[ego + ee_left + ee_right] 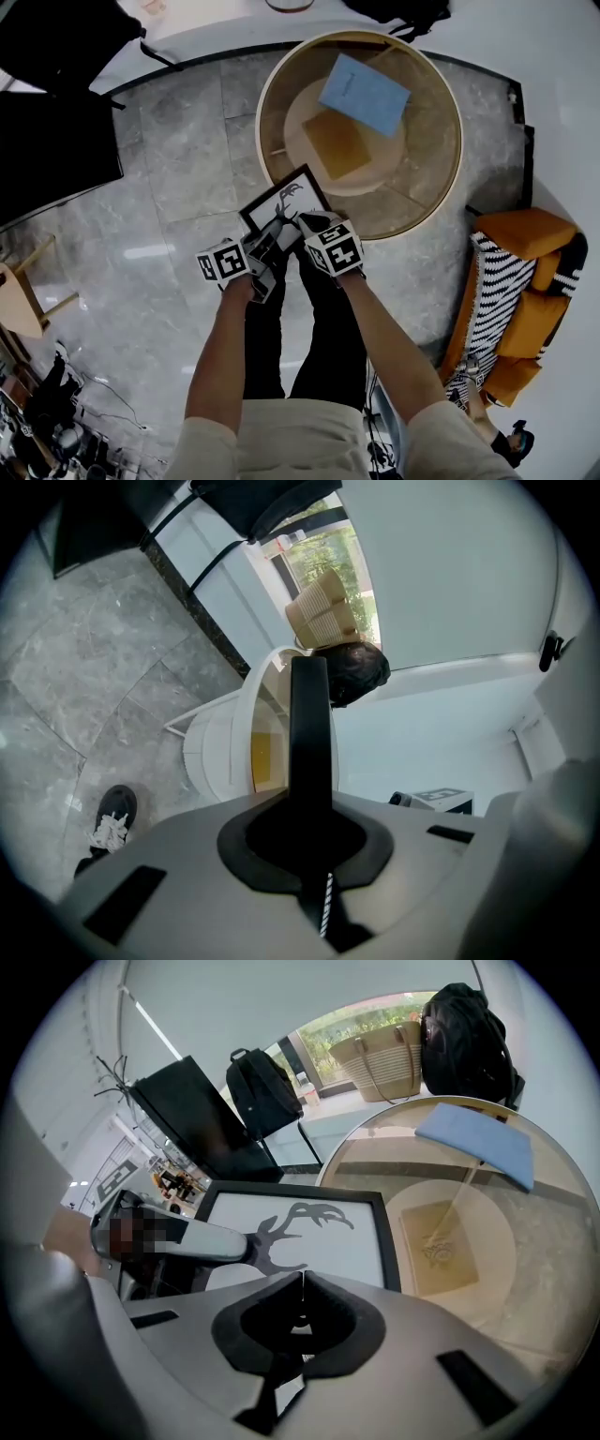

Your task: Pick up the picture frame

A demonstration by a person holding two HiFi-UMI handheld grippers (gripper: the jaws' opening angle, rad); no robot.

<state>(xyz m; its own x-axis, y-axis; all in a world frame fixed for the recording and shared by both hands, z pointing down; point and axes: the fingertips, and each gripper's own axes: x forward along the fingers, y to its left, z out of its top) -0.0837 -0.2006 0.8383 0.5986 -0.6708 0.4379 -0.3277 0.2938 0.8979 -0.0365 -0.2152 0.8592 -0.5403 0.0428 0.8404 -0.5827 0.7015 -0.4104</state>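
The picture frame (284, 200) has a black border and a white sheet with a dark antler drawing. It hangs tilted above the floor, at the near rim of the round glass table (452, 111). My left gripper (269, 236) is shut on the frame's near left edge. In the left gripper view the frame (309, 724) runs edge-on, straight up from between the jaws (313, 841). My right gripper (308, 223) is shut on the frame's near right edge. The right gripper view has the drawing (300, 1227) face-up just beyond the jaws (302, 1309).
A blue book (365, 93) lies on the glass top, with a tan mat (336, 142) on the shelf below. An orange and striped sofa (514, 300) stands at the right. Black bags (265, 1091) and a straw bag (383, 1061) sit beyond the table. The person's legs and a shoe (112, 819) are beneath the grippers.
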